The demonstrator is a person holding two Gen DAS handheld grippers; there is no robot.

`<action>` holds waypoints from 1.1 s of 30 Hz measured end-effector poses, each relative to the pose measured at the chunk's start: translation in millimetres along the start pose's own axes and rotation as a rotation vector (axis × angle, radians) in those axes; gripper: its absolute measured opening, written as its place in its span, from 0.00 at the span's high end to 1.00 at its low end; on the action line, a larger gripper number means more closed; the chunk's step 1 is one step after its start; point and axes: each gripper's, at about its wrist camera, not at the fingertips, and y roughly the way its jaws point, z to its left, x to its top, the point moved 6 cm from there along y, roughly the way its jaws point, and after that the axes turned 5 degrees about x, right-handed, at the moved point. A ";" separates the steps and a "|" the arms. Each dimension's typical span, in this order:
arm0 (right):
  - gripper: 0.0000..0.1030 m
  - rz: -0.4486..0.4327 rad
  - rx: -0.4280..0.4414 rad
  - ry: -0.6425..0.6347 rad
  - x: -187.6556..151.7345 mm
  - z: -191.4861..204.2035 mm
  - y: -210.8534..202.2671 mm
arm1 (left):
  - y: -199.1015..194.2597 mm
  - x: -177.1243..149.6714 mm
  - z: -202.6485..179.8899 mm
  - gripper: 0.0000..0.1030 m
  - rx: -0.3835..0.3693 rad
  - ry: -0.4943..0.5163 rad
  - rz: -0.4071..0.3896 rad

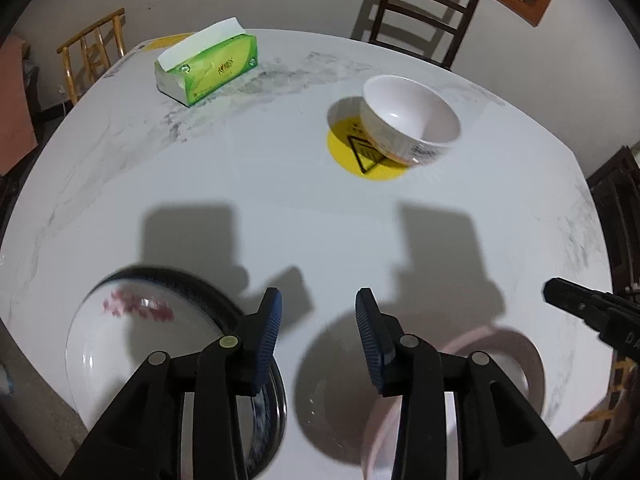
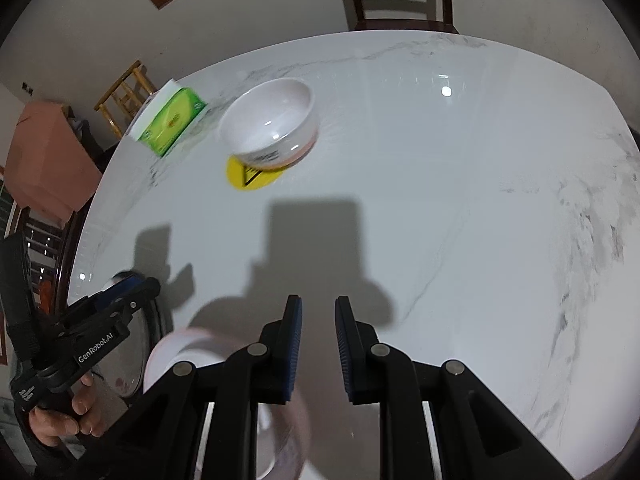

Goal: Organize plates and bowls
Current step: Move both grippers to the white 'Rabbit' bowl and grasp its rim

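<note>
Home dining room: marble table [image 1: 280, 184], chairs [image 1: 420, 12].

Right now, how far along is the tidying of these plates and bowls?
Nothing looks stacked yet. The white bowl sits alone on a yellow sticker; the flowered plate and a pink-rimmed dish lie apart nearer the grippers. In hand: nothing, the left gripper and right gripper are both empty. Left: gathering all three together.

White marble table [image 1: 280, 208]: bowl [image 1: 410, 120], tissue pack [image 1: 208, 66], plate [image 1: 132, 344].
</note>
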 end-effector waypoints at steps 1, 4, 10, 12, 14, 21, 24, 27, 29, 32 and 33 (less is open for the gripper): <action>0.82 0.003 0.004 0.008 6.2 -4.5 2.8 | 4.1 3.9 1.3 0.66 0.002 -0.004 0.004; 0.82 0.005 -0.002 0.017 24.2 -15.0 11.4 | 18.0 18.7 4.7 0.65 0.010 -0.022 0.031; 0.82 0.001 -0.014 0.007 61.7 -25.0 32.7 | 33.2 55.7 3.3 0.63 0.000 -0.022 0.041; 0.82 0.006 -0.011 0.008 71.1 -26.2 38.3 | 36.6 71.0 2.9 0.61 0.022 -0.018 0.031; 0.82 0.015 -0.013 0.000 80.7 -25.6 43.7 | 39.2 82.5 0.3 0.61 0.014 -0.019 0.031; 0.80 -0.015 0.021 -0.016 120.2 -14.3 53.8 | 46.8 117.4 -14.4 0.59 -0.063 -0.056 0.025; 0.78 -0.016 0.013 -0.026 131.4 -8.9 60.4 | 52.7 129.4 -20.8 0.54 -0.088 -0.073 0.027; 0.78 -0.010 0.022 -0.035 139.9 -1.9 67.5 | 57.0 139.7 -27.3 0.54 -0.096 -0.078 0.019; 0.78 -0.007 0.017 -0.040 145.2 3.5 73.0 | 61.0 144.6 -31.4 0.53 -0.097 -0.073 0.020; 0.78 0.003 0.012 -0.049 150.4 8.4 80.4 | 69.8 148.9 -36.1 0.53 -0.093 -0.062 0.026; 0.78 0.006 0.002 -0.053 152.0 10.1 84.0 | 71.8 149.5 -37.8 0.54 -0.092 -0.057 0.030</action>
